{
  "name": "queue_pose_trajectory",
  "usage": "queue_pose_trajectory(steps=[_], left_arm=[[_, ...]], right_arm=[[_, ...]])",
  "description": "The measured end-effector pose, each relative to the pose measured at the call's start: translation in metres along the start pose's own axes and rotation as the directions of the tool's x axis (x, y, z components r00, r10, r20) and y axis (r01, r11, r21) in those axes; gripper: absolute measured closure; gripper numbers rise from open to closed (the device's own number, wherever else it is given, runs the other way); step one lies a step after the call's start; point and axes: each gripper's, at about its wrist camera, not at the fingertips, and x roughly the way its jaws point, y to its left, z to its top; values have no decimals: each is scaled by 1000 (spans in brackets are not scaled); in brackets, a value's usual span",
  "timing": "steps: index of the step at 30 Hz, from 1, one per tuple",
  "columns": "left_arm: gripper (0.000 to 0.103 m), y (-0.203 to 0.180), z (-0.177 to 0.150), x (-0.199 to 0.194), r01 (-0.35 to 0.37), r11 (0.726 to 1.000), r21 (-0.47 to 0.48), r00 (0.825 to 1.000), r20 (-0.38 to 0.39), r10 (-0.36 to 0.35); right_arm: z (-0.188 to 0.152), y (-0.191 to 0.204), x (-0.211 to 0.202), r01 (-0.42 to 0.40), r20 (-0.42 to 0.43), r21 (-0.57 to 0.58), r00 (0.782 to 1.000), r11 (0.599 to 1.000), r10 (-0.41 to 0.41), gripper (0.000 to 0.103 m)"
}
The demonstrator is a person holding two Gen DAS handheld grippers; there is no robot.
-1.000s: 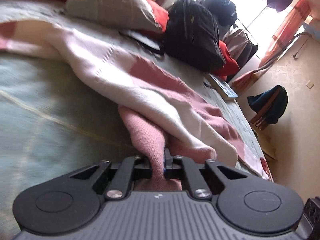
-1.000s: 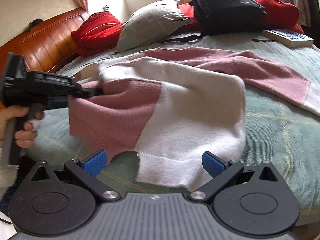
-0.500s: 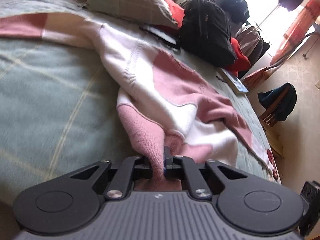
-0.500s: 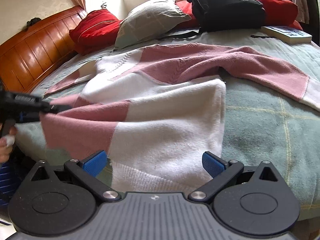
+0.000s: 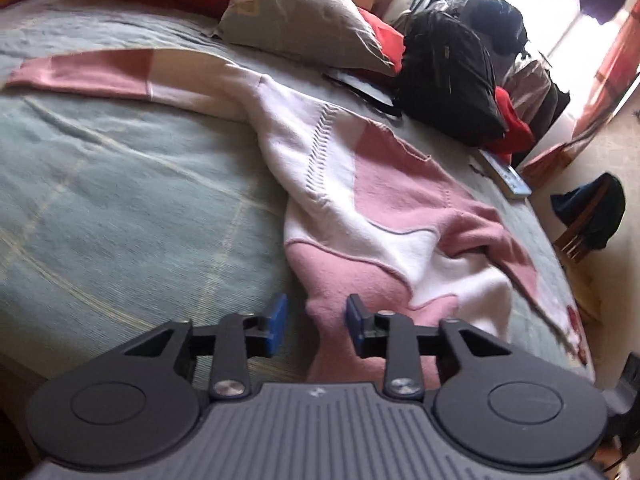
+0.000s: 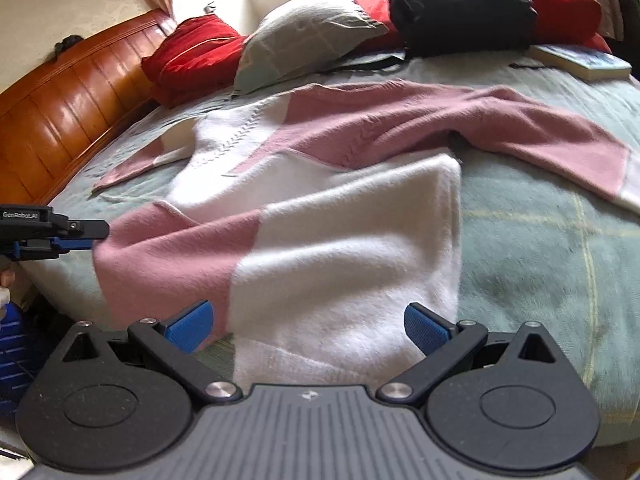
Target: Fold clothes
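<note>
A green checked bed carries everything here. Across it sprawls the pink-and-white knit sweater, sleeves flung out to either side, its hem hanging toward the near edge. It looks soft, light and stretchy, likely to sag and drag instead of holding a crease, so corners of the hem or the shoulder seams seem the best places to pinch. The right gripper hovers over the white hem, jaws spread wide and empty. The left gripper has its jaws released, the pink hem corner lying loose between them.
</note>
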Motion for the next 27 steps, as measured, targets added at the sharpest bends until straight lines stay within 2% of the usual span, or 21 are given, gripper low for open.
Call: queue_pose_trajectory(steps=[1,3,5,6,9,14,20,24,27], left_arm=[[58,-2,2,-2,-15,999,29,1000,5,15],[39,-6,6,-6,-47,995,86,999,14,46],[27,-9,9,-9,-82,986,143,997,18,80],[24,-9,9,-10,-106,979,173,994,20,104],[22,-5,11,-14,-185,951,248,983,36,182],[19,18,5,-19,-290,915,279,956,46,289],[18,58,-7,-24,-324,925,200,945,24,326],[18,68,-16,-28,-339,922,188,940,22,341],[17,70,-20,-32,-305,938,165,952,26,305]], right_arm=[[3,5,1,0,0,-18,1000,1000,0,0],[8,16,3,-2,1,-55,1000,998,2,0],[14,28,7,-4,-4,-95,1000,995,3,0],[17,35,9,-3,-7,-118,1000,993,2,0],[27,63,17,-1,-12,-196,1000,981,-2,0],[46,116,35,-3,-28,-330,1000,944,-7,0],[58,190,74,-30,-81,-488,997,872,-11,0],[54,221,114,16,-135,-565,985,825,-112,0],[47,224,132,137,-86,-632,966,763,-244,0]])
